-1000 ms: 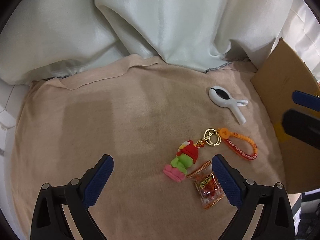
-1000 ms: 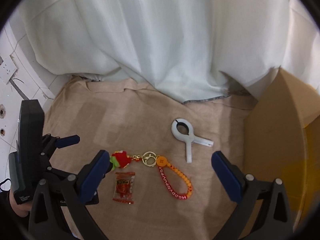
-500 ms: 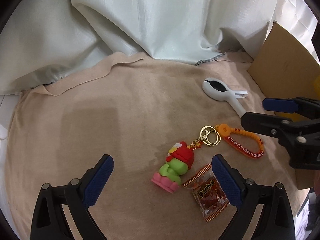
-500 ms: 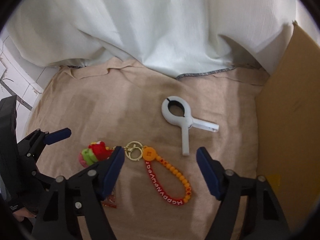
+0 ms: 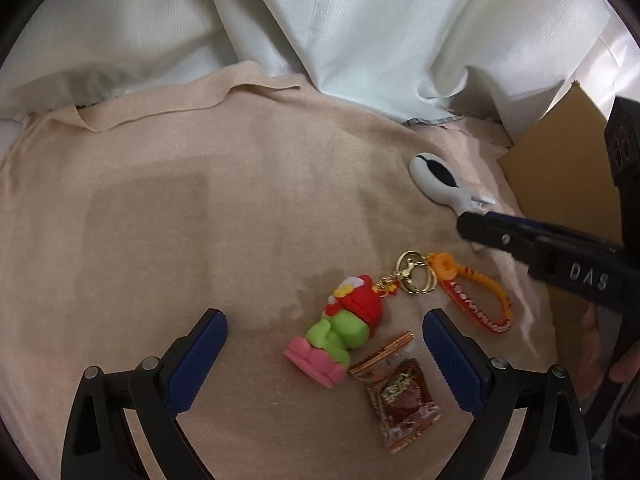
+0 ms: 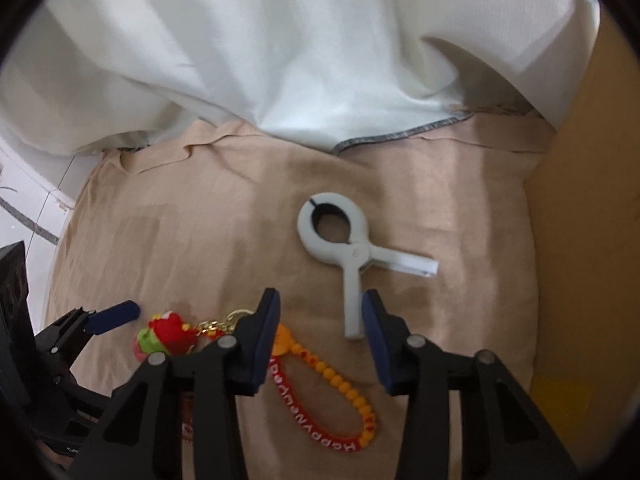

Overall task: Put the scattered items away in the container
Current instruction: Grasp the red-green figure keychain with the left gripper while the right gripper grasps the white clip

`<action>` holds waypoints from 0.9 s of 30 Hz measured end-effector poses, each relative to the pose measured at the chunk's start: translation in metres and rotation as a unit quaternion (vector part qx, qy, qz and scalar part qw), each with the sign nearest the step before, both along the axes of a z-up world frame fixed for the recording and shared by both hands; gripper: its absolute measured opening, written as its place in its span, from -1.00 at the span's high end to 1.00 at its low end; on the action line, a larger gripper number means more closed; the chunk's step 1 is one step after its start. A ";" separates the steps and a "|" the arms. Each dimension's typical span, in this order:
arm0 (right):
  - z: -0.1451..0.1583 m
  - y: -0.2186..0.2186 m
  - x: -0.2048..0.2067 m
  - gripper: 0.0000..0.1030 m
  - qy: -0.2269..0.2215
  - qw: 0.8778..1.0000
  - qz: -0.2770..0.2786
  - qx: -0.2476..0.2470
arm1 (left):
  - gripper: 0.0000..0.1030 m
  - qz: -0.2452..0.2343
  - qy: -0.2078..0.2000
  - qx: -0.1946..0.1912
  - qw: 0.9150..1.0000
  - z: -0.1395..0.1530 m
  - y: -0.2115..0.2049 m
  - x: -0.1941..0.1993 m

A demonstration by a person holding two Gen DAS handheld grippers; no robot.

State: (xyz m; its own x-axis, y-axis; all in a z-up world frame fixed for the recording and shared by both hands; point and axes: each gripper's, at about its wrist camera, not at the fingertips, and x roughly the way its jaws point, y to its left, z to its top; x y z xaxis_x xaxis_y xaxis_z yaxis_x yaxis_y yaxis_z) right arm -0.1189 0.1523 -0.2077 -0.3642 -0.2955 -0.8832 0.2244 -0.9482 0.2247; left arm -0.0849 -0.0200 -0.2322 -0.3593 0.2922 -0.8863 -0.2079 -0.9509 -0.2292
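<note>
On the near cloth, the left gripper gapes over the toy and candy. Farther right, the right gripper, half-open, flanks the clip handle, nothing clamped. The box stands far right.

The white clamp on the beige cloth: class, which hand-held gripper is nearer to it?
Right. The right hand-held gripper has its open fingers either side of the white clamp's long handle. The left hand-held gripper sits farther off, open over the green and red toy figure.
</note>
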 end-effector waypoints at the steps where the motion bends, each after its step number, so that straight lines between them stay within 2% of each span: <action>1: -0.001 0.001 -0.001 0.08 0.001 1.000 -0.001 0.001 | -0.91 -0.001 0.001 -0.001 1.000 0.000 0.000 0.000; 16: -0.011 -0.007 -0.009 0.08 0.005 0.999 0.007 0.040 | -0.90 -0.015 0.013 -0.038 0.999 -0.021 -0.007 -0.009; 17: -0.011 -0.007 -0.009 0.08 0.006 0.999 0.008 0.040 | -0.85 -0.012 0.016 -0.038 0.999 -0.020 -0.008 -0.008; 18: -0.011 -0.008 -0.009 0.09 0.008 0.999 0.010 0.041 | -0.69 -0.010 0.021 -0.046 0.999 -0.019 -0.008 -0.007; 19: -0.012 -0.009 -0.010 0.15 0.010 0.999 0.010 0.041 | -0.41 -0.010 0.028 -0.053 0.998 -0.018 -0.008 -0.006; 21: -0.013 -0.008 -0.008 0.38 0.018 0.998 0.013 0.058 | -0.23 -0.012 0.041 -0.051 0.998 -0.013 -0.010 -0.003; 23: -0.013 -0.009 -0.008 0.42 0.017 0.998 0.018 0.063 | -0.21 -0.016 0.046 -0.054 0.997 -0.011 -0.008 -0.002; 25: -0.012 -0.006 -0.007 0.42 0.015 0.998 0.017 0.060 | -0.21 -0.029 0.065 -0.070 0.995 -0.008 -0.003 0.001; 27: -0.012 -0.007 -0.006 0.42 0.019 0.998 0.019 0.065 | -0.21 -0.045 0.067 -0.089 0.993 -0.011 0.003 0.003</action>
State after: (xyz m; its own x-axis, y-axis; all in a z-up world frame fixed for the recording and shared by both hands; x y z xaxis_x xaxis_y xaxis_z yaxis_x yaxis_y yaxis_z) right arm -0.1249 0.1450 -0.2199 -0.3886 -0.1937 -0.9008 0.2676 -0.9593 0.0908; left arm -0.0819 -0.0166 -0.2432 -0.4563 0.1722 -0.8730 -0.3108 -0.9501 -0.0249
